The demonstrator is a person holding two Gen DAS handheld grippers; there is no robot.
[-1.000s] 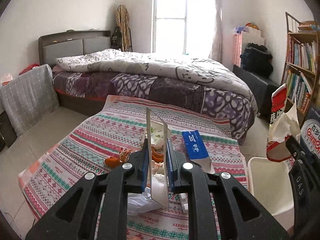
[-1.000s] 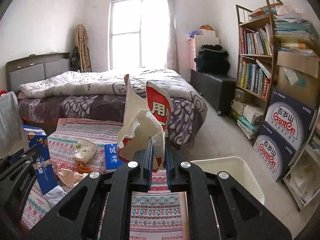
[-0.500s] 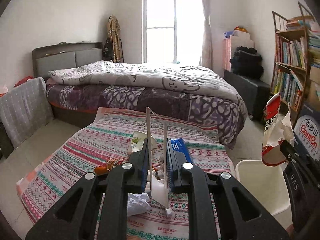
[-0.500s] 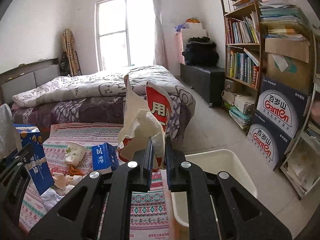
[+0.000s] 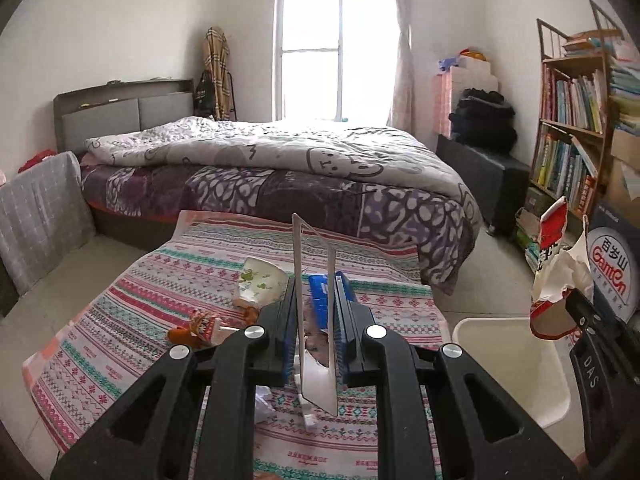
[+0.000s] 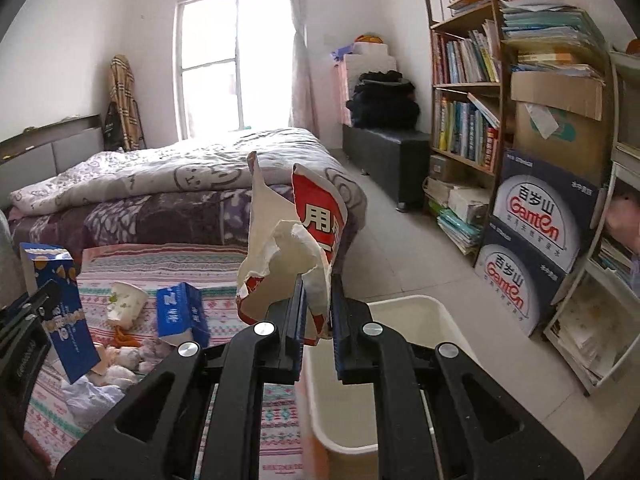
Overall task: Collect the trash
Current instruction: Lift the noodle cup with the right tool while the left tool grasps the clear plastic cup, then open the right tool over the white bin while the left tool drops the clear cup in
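My left gripper [image 5: 314, 312] is shut on a flattened blue carton, seen edge-on as white panels [image 5: 314, 320] and as a blue box in the right wrist view [image 6: 60, 312]. It hangs above the striped cloth [image 5: 160, 280]. My right gripper [image 6: 316, 304] is shut on a torn red-and-white paper bag [image 6: 296, 240], also visible in the left wrist view [image 5: 560, 276], held over the white bin [image 6: 400, 312] [image 5: 516, 364]. A paper cup [image 5: 260, 282], a blue tissue pack [image 6: 178, 314], orange scraps [image 5: 192, 328] and crumpled white plastic [image 6: 88, 396] lie on the cloth.
A bed [image 5: 280, 168] stands behind the cloth. A bookshelf [image 6: 468, 92] and stacked water cartons [image 6: 536, 248] line the right wall beside the bin. A dark bench [image 6: 384, 152] sits under piled clothes. Tiled floor [image 6: 400, 240] lies between bed and shelves.
Both grippers have swung right with their loads. The bin has come under the right gripper, and the bag now hangs over its rim. The jaws have stayed shut.
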